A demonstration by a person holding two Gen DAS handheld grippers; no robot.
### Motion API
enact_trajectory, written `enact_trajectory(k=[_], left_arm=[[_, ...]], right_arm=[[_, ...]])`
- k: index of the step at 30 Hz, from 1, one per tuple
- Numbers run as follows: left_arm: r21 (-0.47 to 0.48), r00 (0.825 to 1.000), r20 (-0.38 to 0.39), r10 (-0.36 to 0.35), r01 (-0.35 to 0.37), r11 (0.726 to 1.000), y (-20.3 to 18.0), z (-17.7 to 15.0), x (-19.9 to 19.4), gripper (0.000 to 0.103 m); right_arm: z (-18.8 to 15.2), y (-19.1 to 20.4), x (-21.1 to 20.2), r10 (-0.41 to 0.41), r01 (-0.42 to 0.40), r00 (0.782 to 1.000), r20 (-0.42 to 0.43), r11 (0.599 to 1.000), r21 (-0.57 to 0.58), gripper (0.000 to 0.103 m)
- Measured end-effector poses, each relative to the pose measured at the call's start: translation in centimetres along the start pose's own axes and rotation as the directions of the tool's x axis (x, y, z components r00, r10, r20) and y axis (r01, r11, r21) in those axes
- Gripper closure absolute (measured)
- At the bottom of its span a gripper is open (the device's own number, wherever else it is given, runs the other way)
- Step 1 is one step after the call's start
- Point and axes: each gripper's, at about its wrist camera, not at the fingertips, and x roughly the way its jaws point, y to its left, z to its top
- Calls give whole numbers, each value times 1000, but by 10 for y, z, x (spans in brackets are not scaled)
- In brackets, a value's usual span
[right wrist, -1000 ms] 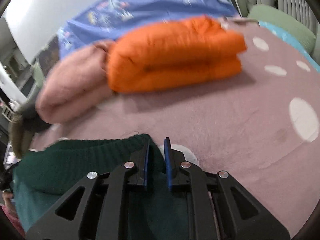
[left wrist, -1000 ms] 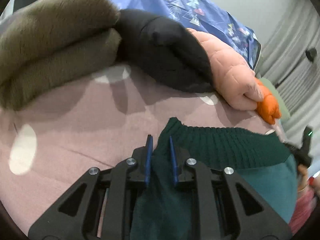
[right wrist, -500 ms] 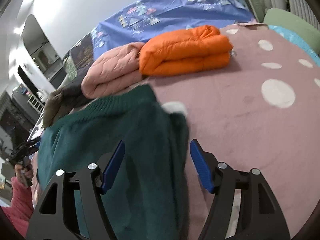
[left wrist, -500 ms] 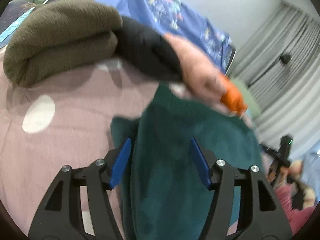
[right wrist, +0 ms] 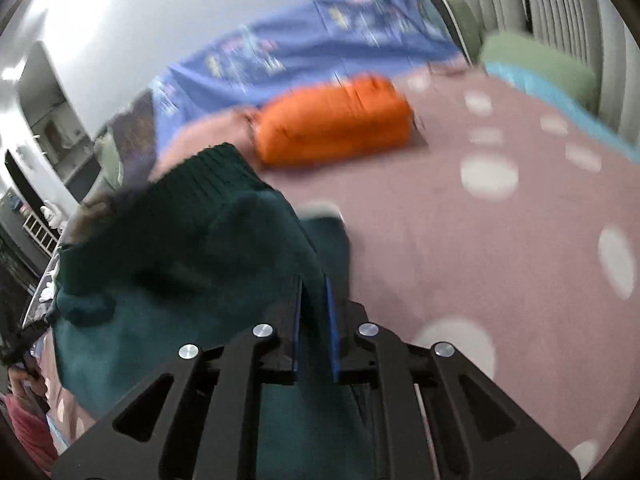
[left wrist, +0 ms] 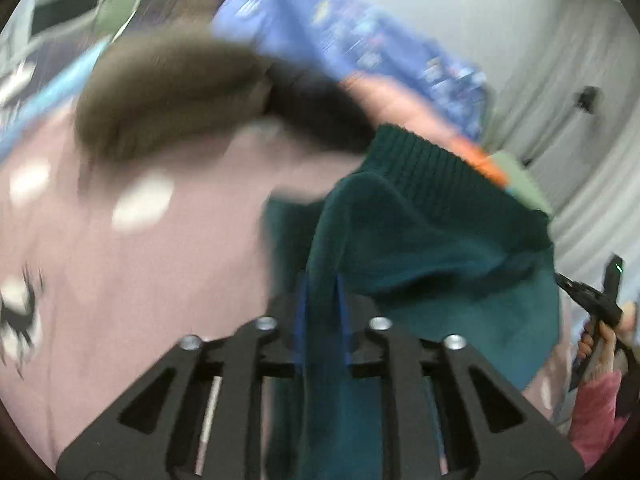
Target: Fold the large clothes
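A dark green knitted sweater with a ribbed hem lies bunched on the pink dotted bedspread. My left gripper is shut on a fold of it at its left side. My right gripper is shut on a fold of the sweater at its right side. Both hold the fabric lifted, with the ribbed hem standing up between them. Both views are blurred by motion.
Folded clothes lie at the back of the bed: a brown fleece, a black garment, a pink quilted one and an orange puffer. A blue patterned sheet lies behind them. A green pillow is at the right.
Both grippers were shut on the sweater, opened half a second ago, and are now shut again on folds nearer me. The sweater's hem has risen and bunched up.
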Motion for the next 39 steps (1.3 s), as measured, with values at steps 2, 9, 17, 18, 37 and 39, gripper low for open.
enact_trajectory(k=[2, 9, 17, 18, 37, 39], left_arm=[[-81, 1000, 7, -24, 25, 996, 15, -9, 13, 64], [-91, 994, 27, -108, 110, 990, 13, -29, -7, 45], [38, 1000, 17, 14, -15, 999, -5, -34, -7, 79], [57, 999, 17, 45, -46, 997, -6, -37, -3, 72], [381, 980, 158, 124, -177, 908, -167, 37, 69, 30], [432, 966, 119, 229, -258, 864, -161, 25, 117, 29]], right_arm=[[-11, -6, 4, 8, -7, 1000, -8, 999, 49, 75], [-39, -14, -11, 52, -51, 999, -12, 998, 27, 73], [-51, -7, -17, -79, 79, 996, -35, 997, -1, 84], [-52, -5, -15, -103, 102, 994, -34, 995, -14, 81], [32, 149, 69, -107, 133, 990, 94, 935, -329, 29], [26, 125, 112, -137, 142, 990, 40, 929, -341, 19]])
